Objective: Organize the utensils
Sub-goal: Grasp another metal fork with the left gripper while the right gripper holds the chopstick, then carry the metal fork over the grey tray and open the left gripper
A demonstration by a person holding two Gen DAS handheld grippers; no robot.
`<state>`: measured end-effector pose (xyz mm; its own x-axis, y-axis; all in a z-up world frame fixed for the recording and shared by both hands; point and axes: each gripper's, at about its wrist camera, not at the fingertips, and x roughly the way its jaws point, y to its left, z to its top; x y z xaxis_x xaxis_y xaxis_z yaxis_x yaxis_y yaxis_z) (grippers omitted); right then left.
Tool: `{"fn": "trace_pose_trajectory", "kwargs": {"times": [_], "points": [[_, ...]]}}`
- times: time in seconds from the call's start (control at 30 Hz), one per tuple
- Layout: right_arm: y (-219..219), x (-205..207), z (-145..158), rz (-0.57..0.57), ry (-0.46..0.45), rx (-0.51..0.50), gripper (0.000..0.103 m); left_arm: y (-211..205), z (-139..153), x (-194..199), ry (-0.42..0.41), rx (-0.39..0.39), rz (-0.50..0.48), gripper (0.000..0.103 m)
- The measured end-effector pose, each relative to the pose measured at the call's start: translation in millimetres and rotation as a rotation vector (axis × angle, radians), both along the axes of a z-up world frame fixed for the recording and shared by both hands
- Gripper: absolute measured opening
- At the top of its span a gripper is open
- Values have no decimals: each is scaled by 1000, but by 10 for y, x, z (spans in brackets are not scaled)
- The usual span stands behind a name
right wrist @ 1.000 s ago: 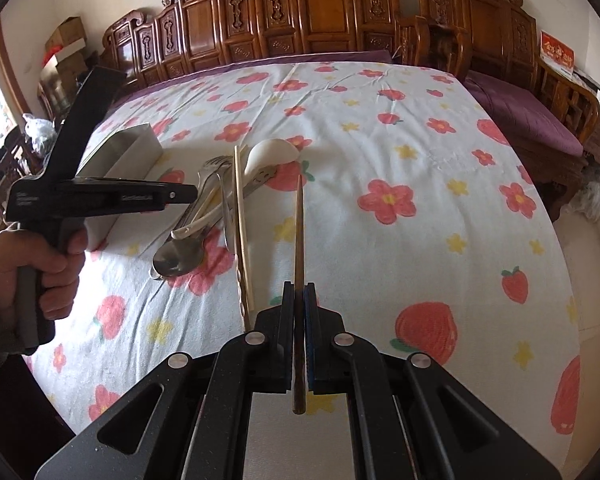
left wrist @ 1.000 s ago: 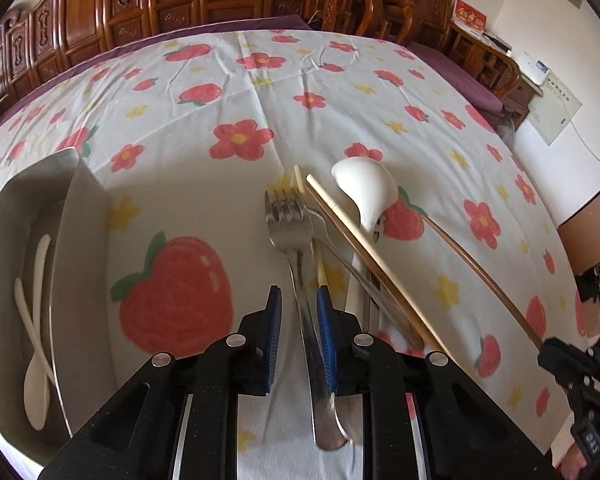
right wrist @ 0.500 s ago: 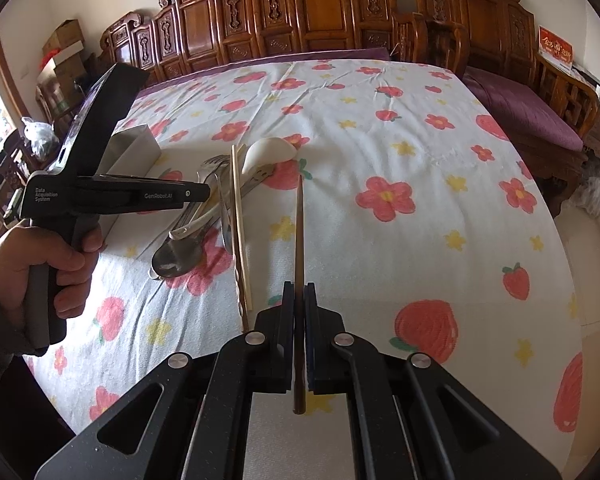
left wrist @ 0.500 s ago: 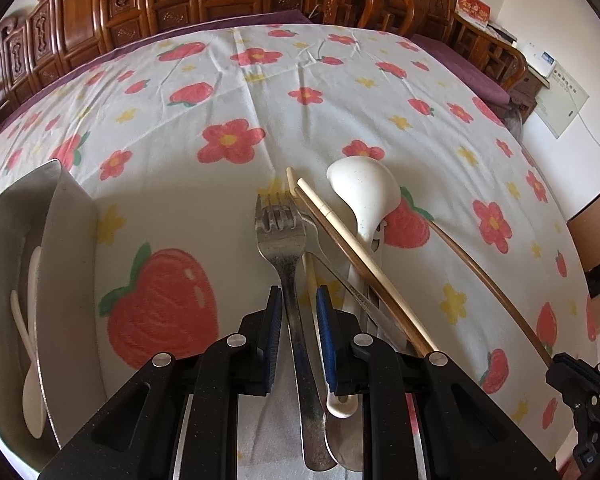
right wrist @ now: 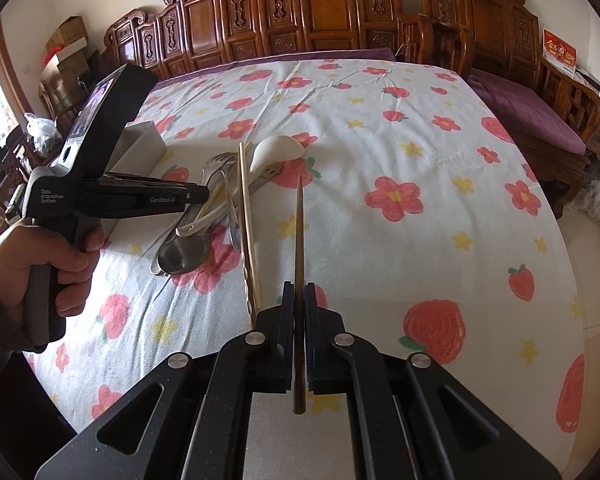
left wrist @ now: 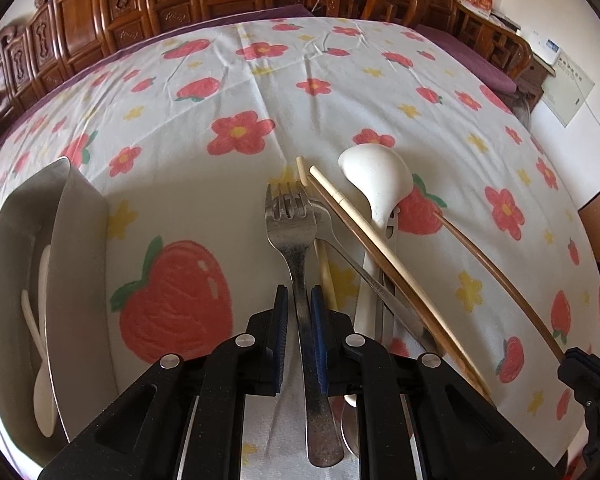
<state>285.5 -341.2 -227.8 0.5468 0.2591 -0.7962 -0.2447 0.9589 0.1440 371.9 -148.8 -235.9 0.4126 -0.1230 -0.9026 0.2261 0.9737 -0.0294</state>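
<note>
Several utensils lie in a heap on the flowered cloth. Topmost is a steel fork (left wrist: 290, 220), tines pointing away. My left gripper (left wrist: 299, 296) straddles its handle and the jaws are closing. The right pad touches the handle and a thin gap shows on the left. Beside the fork lie a white ladle spoon (left wrist: 374, 176), pale chopsticks (left wrist: 352, 220) and a steel spoon (right wrist: 180, 248). My right gripper (right wrist: 299, 292) is shut on one end of a dark brown chopstick (right wrist: 299, 232), which slants away towards the heap.
A metal tray (left wrist: 76, 260) stands at the left of the heap with white plastic spoons (left wrist: 40, 320) inside. A person's hand (right wrist: 40, 264) holds the left gripper's handle. Carved wooden furniture runs along the table's far edge. A purple-cushioned bench is to the right.
The left jaws have narrowed around the fork handle, and that view has shifted slightly. The right gripper and its chopstick have not moved.
</note>
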Motion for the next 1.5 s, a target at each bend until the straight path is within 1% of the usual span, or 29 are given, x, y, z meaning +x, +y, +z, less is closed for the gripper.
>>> {"fn": "trace_pose_trajectory", "kwargs": {"times": [0.03,0.07,0.27,0.4,0.87,1.07,1.2,1.33,1.5], "points": [[1,0,-1,0,0,0,6,-4,0,1,-1,3,-3,11],[-2,-2,-2,0,0,0,6,-3,-1,-1,-3,4,-5,8],[12,-5,7,0,-3,3,6,59,23,-28,0,11,8,6],[27,-16,23,1,-10,6,6,119,112,-94,-27,16,10,6],[150,-103,267,8,-83,11,6,375,720,-353,-135,-9,3,6],[278,-137,441,25,-127,7,6,619,973,-486,-177,-18,12,6],[417,-130,555,41,-153,9,6,824,1083,-537,-198,-23,29,6],[577,-94,650,57,-168,23,6,1038,1109,-556,-207,-24,54,6],[824,-45,738,84,-184,29,6,1297,1071,-526,-213,-29,85,6]]}}
